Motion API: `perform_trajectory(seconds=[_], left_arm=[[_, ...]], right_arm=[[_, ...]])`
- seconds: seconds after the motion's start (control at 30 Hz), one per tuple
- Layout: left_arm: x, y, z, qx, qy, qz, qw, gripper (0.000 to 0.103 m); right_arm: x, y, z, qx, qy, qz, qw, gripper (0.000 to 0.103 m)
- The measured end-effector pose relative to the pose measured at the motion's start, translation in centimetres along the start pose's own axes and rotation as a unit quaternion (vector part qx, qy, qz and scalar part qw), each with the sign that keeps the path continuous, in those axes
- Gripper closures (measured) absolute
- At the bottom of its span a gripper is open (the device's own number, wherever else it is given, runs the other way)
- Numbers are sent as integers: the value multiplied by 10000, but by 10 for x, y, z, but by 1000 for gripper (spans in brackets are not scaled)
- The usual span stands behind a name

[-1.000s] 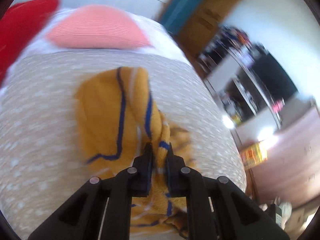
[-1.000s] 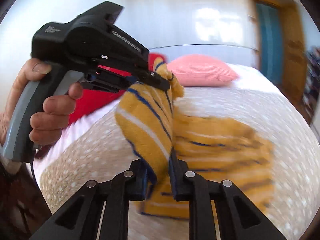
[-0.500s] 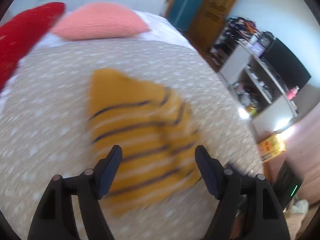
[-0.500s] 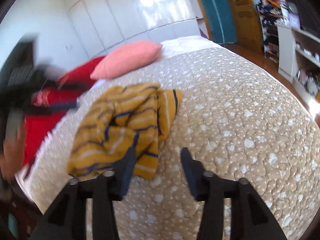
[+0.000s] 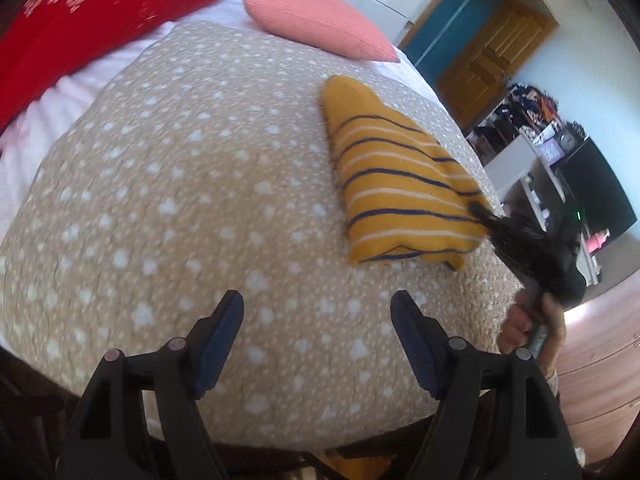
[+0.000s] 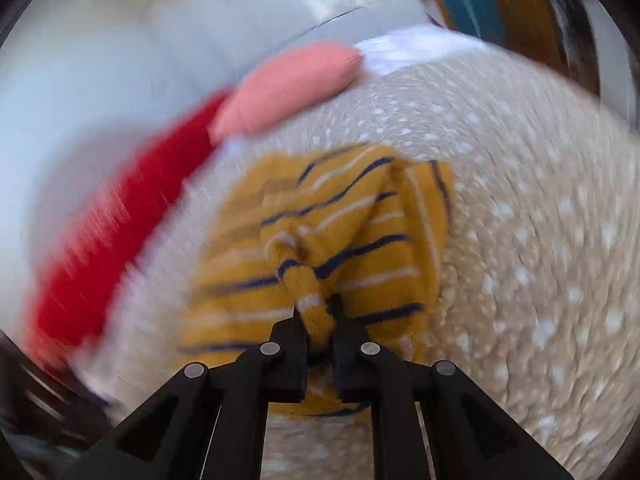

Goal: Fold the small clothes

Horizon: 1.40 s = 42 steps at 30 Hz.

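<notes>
I am pinching a bunched corner of the striped garment with my right gripper, mid-fold, low centre. My left gripper is hanging wide apart, empty, over the bedspread. Next, likely laying that corner across.

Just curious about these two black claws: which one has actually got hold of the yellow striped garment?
The right gripper: its jaws pinch a bunch of the mustard-yellow, navy-striped knit garment. The left gripper is wide open above the spotted beige bedspread.
</notes>
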State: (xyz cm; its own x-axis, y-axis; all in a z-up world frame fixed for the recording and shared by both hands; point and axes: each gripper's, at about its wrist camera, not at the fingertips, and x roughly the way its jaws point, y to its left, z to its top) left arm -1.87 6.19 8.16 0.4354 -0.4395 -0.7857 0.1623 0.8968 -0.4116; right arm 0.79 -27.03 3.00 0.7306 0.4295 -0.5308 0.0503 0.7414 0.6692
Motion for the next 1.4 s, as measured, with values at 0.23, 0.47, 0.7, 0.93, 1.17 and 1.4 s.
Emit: perform_trajectory(seconds=[0.23,0.47,0.7,0.93,1.17,1.4], left_arm=[[3,2,-12,-34,56,205,9998,28],[1,-6,-18,26,11,360,9993,28],[-6,-27,-18,405,-420,721,9957,27],[-46,-38,-20,672,-1285,1173,9825,14],[-94,-56,-37,863,-2732,2101,9348,1],[-126,-88,-52,1061,-3517,2118,9057,0]], right_arm=[[-18,-56,-23,650,229,-497,9964,93],[-55,-8,3,-109,-725,-823,9939,90],[3,26,15,-801,-92,-340,9962,49],[40,1,12,-782,172,-1159,9900,22],[-33,59,-38,-1982,-200,-1513,9682,22],[-88,62,-76,-1903,-513,-1599,9672,22]])
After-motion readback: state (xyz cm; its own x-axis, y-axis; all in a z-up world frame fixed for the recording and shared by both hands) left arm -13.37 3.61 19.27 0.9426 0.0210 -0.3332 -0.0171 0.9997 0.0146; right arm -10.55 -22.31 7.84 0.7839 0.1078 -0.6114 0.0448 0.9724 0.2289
